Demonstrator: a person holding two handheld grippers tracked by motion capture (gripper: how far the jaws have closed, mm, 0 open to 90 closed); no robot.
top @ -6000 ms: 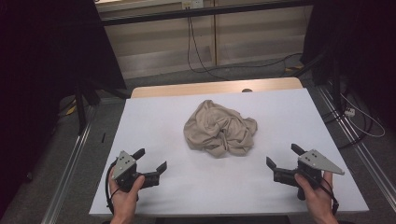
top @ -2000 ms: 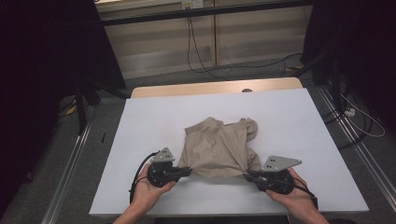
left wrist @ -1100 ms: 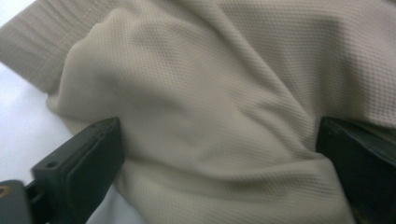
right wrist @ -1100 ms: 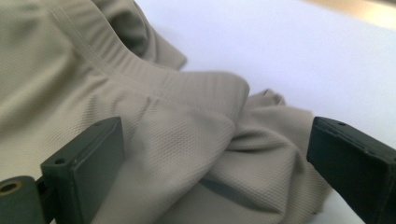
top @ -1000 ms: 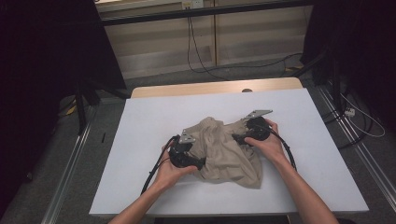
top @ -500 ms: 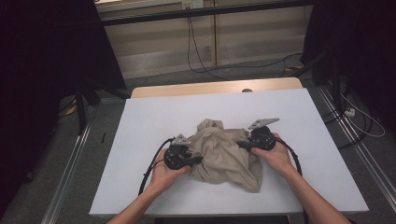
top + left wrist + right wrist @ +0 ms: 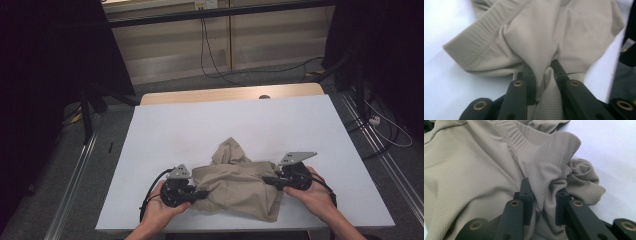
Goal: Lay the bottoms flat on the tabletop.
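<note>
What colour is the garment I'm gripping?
Plain beige knit garment, no pattern; the left gripper view shows it best.

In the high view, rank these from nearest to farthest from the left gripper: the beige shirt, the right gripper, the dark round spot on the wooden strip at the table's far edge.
From the left gripper:
1. Beige shirt, clamped in its jaws.
2. Right gripper, across the shirt at its other side.
3. Dark round spot, on the wooden strip at the far edge.

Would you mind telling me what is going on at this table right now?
A person is handling a beige shirt on a white table with two hand-held grippers. The left gripper and the right gripper each pinch a fold of fabric at opposite sides, and the cloth between them is bunched, not yet flat.
</note>
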